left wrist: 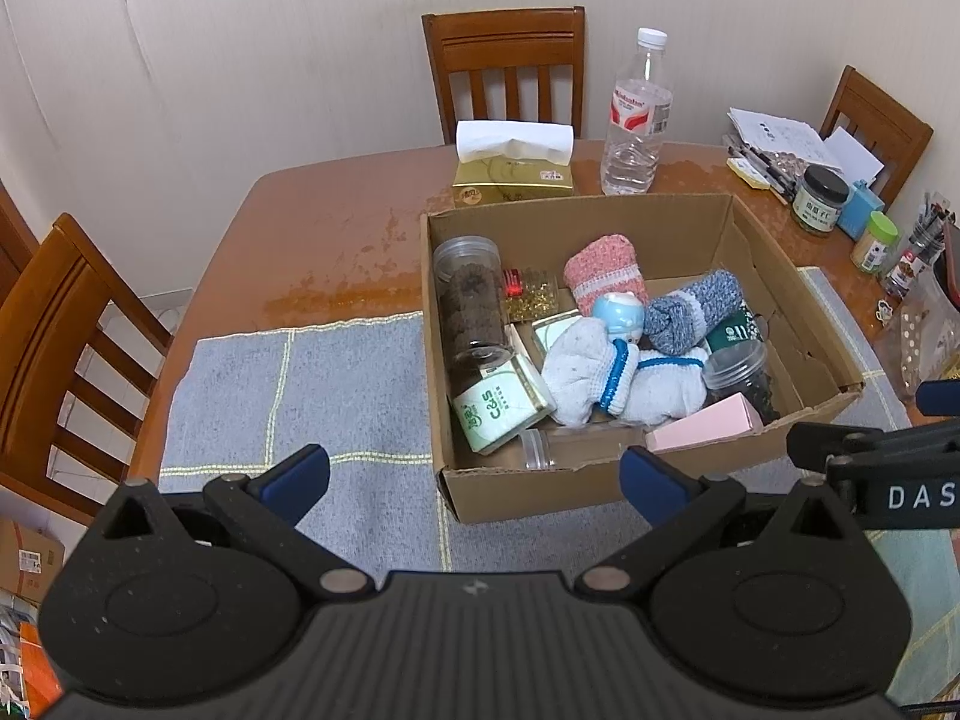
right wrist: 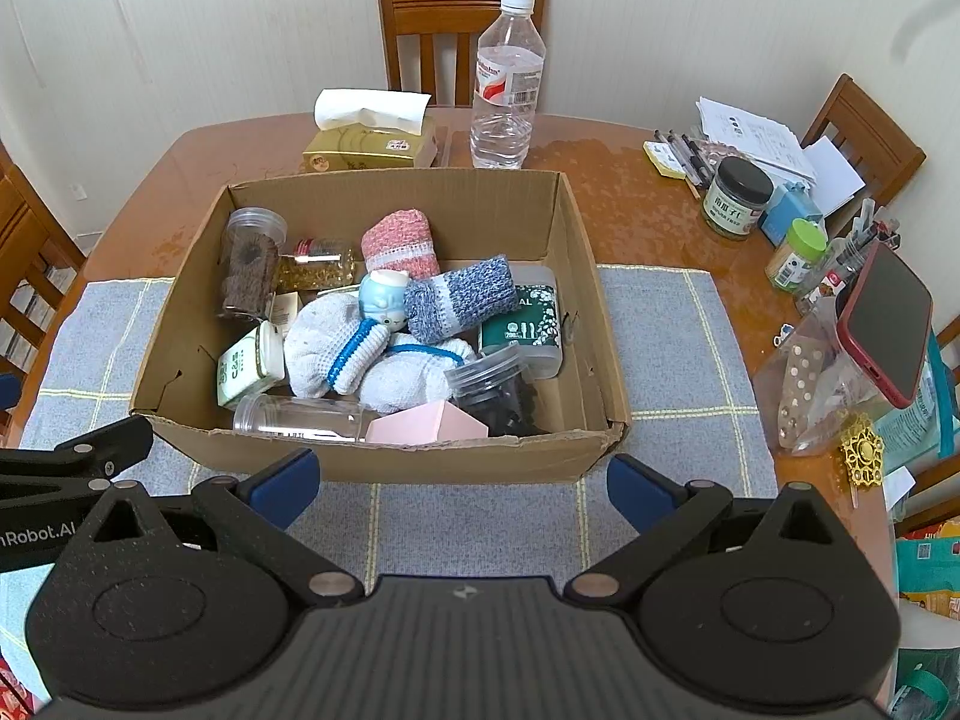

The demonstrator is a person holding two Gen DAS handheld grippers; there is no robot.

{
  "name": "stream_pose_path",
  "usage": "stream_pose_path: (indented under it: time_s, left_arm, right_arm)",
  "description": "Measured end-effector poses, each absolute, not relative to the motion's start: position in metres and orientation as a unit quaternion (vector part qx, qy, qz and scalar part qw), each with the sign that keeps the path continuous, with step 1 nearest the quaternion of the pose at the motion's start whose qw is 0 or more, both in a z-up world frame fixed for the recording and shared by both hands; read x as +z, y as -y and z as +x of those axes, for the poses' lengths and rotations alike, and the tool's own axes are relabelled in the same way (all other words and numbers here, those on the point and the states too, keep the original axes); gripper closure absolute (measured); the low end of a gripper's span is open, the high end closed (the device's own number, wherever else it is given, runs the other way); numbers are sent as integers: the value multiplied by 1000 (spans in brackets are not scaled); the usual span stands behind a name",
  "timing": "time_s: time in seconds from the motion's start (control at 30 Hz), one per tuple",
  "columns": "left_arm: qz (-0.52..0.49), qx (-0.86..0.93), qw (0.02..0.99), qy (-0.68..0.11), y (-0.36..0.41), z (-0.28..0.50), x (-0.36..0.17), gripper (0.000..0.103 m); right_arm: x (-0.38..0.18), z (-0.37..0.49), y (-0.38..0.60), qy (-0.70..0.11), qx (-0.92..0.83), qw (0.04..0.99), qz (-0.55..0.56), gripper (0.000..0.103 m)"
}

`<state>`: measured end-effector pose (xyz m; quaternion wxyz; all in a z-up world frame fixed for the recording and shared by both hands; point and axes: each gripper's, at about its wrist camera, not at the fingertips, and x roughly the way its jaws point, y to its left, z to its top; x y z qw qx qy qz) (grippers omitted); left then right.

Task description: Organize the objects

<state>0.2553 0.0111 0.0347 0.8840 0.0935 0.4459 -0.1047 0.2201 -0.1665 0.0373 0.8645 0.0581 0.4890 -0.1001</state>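
both the left gripper (left wrist: 474, 474) and right gripper (right wrist: 462, 483) hang released and empty at lower frame, short of the cardboard box (right wrist: 576, 276) at centre, where a careless reach risks snagging the loosely piled socks (right wrist: 336, 348) and toppling the jars (right wrist: 249, 258).

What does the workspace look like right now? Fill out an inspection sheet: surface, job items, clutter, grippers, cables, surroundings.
Surface: brown wooden table, worn finish, with a grey checked mat under the box.
Job's things: open cardboard box holding a pink rolled sock, a blue-grey rolled sock, white socks, a small figurine, clear jars, a green tin, a pink carton.
Clutter: tissue box, water bottle, dark-lidded jar, papers, red phone.
Grippers: left gripper and right gripper both open, empty, short of the box.
Cables: nothing seen.
Surroundings: wooden chairs, pale wall.
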Motion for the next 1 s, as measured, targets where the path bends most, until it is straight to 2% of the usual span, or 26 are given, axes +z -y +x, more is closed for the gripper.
stream_pose_path:
  time_s: [1.0]
  left_arm:
    - [90, -105, 882, -451, -11, 256, 35, 1]
  right_arm:
    - [38, 220, 166, -491, -100, 863, 61, 0]
